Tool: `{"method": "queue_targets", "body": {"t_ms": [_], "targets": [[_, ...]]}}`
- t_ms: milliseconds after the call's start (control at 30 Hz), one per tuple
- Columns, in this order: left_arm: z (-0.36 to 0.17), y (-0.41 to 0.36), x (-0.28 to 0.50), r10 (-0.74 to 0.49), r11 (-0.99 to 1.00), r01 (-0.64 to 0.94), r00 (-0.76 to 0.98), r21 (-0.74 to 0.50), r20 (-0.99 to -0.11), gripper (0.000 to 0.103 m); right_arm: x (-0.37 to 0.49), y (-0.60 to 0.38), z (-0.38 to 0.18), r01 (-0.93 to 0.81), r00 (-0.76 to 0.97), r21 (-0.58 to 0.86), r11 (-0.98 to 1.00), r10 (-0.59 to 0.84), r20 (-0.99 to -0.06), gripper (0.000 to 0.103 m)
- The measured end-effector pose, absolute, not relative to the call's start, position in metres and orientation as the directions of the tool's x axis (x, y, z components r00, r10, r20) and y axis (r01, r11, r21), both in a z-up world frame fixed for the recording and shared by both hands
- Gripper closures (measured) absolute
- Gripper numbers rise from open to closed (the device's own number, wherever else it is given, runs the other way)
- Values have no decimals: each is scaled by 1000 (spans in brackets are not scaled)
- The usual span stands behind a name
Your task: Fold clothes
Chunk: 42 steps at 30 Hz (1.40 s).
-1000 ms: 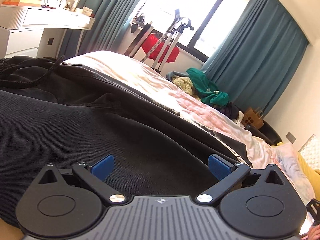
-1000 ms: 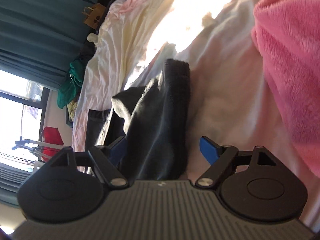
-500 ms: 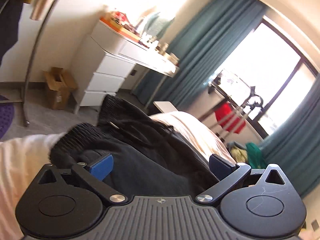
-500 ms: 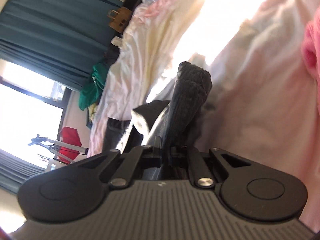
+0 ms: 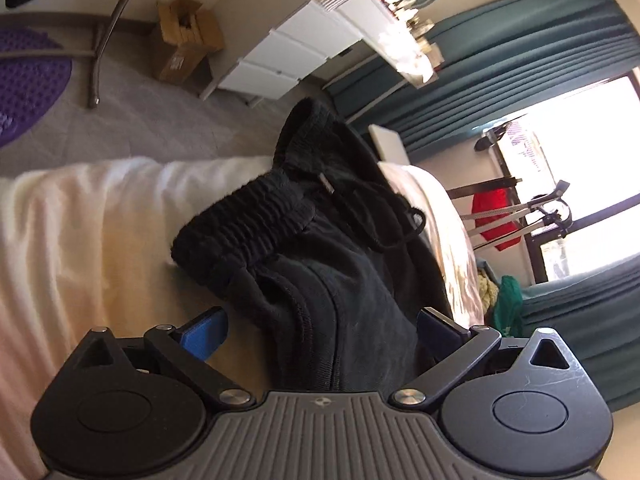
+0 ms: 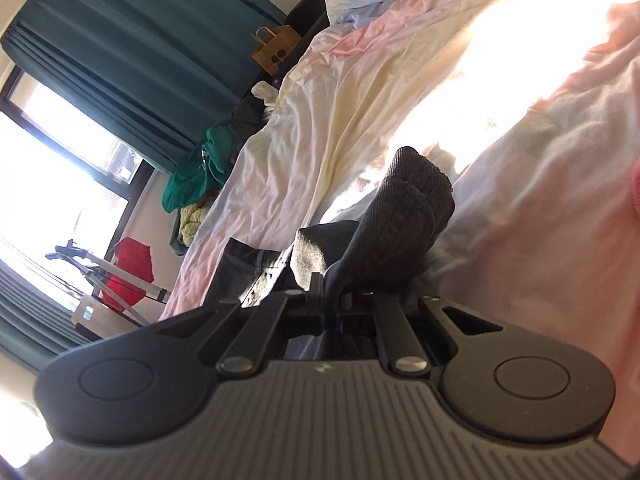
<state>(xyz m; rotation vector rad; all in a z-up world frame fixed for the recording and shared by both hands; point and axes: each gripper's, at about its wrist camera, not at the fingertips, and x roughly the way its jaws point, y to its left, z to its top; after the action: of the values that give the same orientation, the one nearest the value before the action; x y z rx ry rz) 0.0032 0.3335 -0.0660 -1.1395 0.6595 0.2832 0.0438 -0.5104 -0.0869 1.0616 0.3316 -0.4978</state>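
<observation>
Black sweatpants (image 5: 340, 280) lie on the pale bedsheet (image 5: 88, 216), their ribbed waistband (image 5: 244, 224) and drawstring (image 5: 384, 216) ahead of my left gripper (image 5: 324, 332). That gripper is open, its blue pads (image 5: 204, 332) standing wide on either side of the dark cloth without pressing it. In the right wrist view the ribbed leg cuff (image 6: 404, 220) of the pants rises just beyond my right gripper (image 6: 332, 304), whose jaws are shut on the dark fabric below the cuff.
A white drawer unit (image 5: 304, 48), a cardboard box (image 5: 184, 36), a metal rack leg (image 5: 108, 32) and a purple mat (image 5: 28, 80) stand on the grey floor beyond the bed edge. Teal curtains (image 6: 120, 52), heaped clothes (image 6: 200, 164) and a red drying rack (image 6: 128, 272) line the window side.
My right gripper closed on the leg of the pants and lifted the cuff slightly. My left gripper, still open, swung across the pants to the waistband end and rolled to one side.
</observation>
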Motion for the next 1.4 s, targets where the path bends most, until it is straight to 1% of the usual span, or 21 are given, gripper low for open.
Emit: {"method": "queue_targets", "body": {"t_ms": [100,167,200,233,267,300,333,367,400,567,633,700,767,833,933,1033,1067,1167,1267,1333,1400], "targets": [[-91,328,22,-210,329,-531,765,-781,-609,6,43,-510,-90,552,834,743,380,-225,-504,95],[-100,327,32,-217,319,-540,758,-779,-615,15,42,-510,-92,555,832,748,365,-219,-510,95],[-102,326,34,-223,317,-531,763,-786,-606,28,42,-511,-93,556,831,750,357,-216,-513,95],[-105,325,36,-232,313,-520,769,-795,-595,44,41,-511,-94,558,829,751,353,-212,-517,95],[-106,324,34,-253,299,-497,781,-814,-570,54,42,-512,-95,561,828,750,352,-208,-521,95],[-106,324,33,-269,290,-477,791,-830,-549,69,42,-513,-96,563,826,748,350,-204,-526,95],[-103,323,31,-263,307,-471,793,-827,-549,84,42,-513,-97,566,824,747,349,-200,-530,95],[-100,323,29,-255,325,-463,797,-825,-548,90,42,-514,-98,568,822,746,348,-196,-535,95],[-97,323,27,-246,338,-448,807,-828,-537,93,42,-514,-100,570,820,745,347,-192,-539,95],[-83,331,11,-249,323,-411,832,-853,-495,96,45,-517,-104,586,809,740,329,-186,-558,95],[-77,342,5,-293,233,-394,843,-889,-451,97,47,-515,-102,591,805,728,348,-189,-563,95],[-63,353,-1,-314,179,-370,857,-911,-410,97,44,-513,-94,555,831,749,362,-197,-520,95],[-43,362,-7,-309,188,-345,868,-920,-389,97,36,-511,-85,519,855,776,359,-212,-474,95],[-28,370,-14,-292,227,-341,870,-912,-398,97,30,-511,-84,532,847,775,342,-227,-481,95],[-35,377,-21,-289,247,-380,849,-891,-442,96,22,-513,-87,556,830,778,294,-234,-506,95],[-56,377,-29,-284,222,-424,833,-878,-475,96,15,-524,-119,624,780,771,123,-155,-606,94],[-65,378,-33,-284,205,-437,830,-876,-481,96,12,-526,-128,637,769,767,78,-133,-625,93],[-79,377,-38,-271,189,-446,833,-875,-483,96,4,-530,-146,624,778,782,-11,-92,-622,94],[-76,374,-40,-245,204,-437,844,-876,-478,96,6,-524,-129,588,807,804,90,-124,-577,95],[-63,370,-35,-222,235,-429,850,-872,-478,96,10,-517,-109,566,824,802,191,-159,-544,95],[-45,366,-17,-209,258,-410,860,-875,-465,96,13,-512,-93,538,842,807,242,-184,-507,95]]}}
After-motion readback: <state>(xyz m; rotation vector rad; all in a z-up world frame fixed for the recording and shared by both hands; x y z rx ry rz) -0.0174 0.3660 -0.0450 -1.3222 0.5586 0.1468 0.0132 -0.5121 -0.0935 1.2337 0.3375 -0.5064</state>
